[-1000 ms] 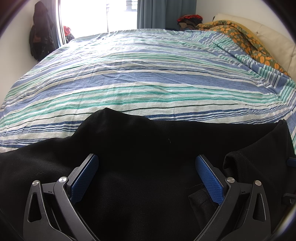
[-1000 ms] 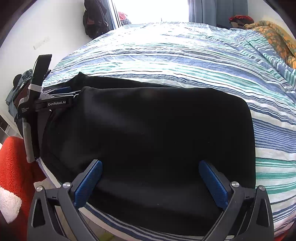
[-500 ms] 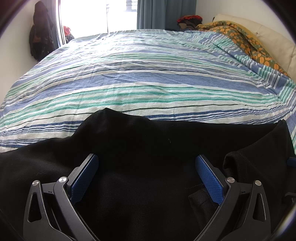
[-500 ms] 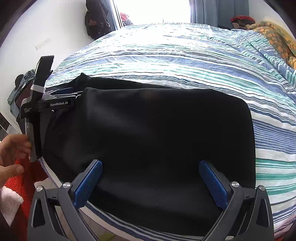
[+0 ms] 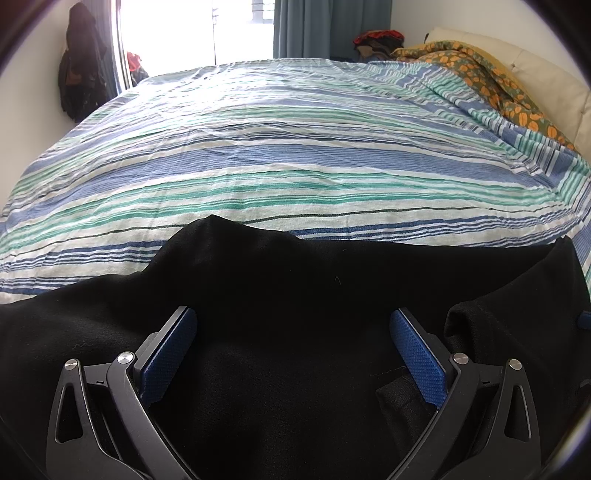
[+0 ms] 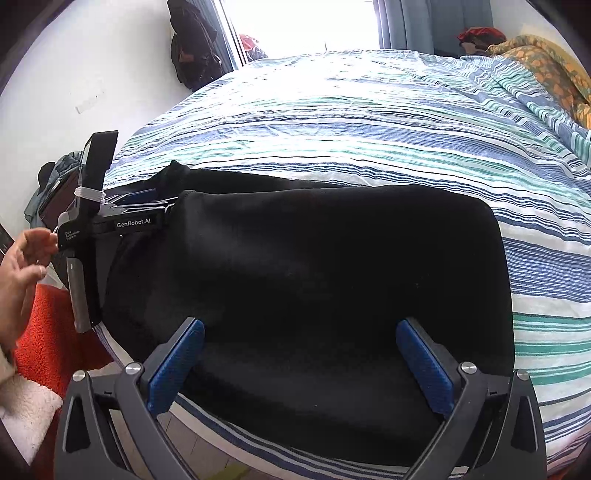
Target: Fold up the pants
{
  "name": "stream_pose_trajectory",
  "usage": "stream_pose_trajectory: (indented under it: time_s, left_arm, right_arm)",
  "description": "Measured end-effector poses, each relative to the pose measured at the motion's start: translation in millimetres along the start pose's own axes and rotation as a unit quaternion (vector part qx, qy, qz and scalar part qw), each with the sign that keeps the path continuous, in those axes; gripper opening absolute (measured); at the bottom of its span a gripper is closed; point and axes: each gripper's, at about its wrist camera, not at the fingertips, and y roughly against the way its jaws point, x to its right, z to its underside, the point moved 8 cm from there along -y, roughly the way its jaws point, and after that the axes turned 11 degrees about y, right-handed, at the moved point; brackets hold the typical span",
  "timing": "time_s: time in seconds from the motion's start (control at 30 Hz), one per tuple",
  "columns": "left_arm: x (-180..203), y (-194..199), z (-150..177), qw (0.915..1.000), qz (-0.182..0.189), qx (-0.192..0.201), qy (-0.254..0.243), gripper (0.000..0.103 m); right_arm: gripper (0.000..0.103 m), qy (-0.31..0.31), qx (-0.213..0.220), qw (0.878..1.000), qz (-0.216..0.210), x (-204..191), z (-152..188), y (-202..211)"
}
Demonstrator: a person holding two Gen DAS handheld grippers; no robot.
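Compared with the frames one second and half a second earlier, a bare hand [image 6: 20,273] has come in at the left edge of the right wrist view and now lies with its fingers [image 6: 44,236] against the rear of the left gripper [image 6: 142,197]; neither wrist view has shifted, and the cloth lies as it did. The black pants [image 6: 314,280] lie folded into a rounded rectangular stack at the near edge of the bed, on the striped bedsheet [image 6: 369,129] of blue, green and white bands. In the left wrist view the pants [image 5: 295,302] fill the lower half of the picture, with a raised peak of cloth at their far edge and a loose fold to the right.

Left gripper [image 5: 293,343]: jaws spread wide, blue pads [image 5: 170,354] resting on the black fabric with nothing pinched between them. Seen from the right wrist camera, this gripper lies at the left end of the stack, its body marked "GenRobot.AI".

Right gripper [image 6: 301,358]: jaws likewise spread wide, blue pads [image 6: 177,362] standing over the near part of the stack; no cloth is clamped.

Background: an orange-patterned blanket [image 5: 491,81] bunched at the far right of the bed, grey-blue curtains [image 5: 306,26] beside a bright window, dark clothing [image 5: 79,85] hanging on the left wall, and an orange rug [image 6: 51,339] on the floor below the bed's edge.
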Motion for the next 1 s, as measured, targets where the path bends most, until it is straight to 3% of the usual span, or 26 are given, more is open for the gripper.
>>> stream_pose_trajectory:
  time_s: [1.0]
  left_arm:
    - [-1.4, -0.2, 2.7, 1.0000, 0.000, 0.007, 0.004, 0.103]
  right_arm:
    - [0.103, -0.006, -0.004, 1.000, -0.001, 1.5, -1.9, -4.7]
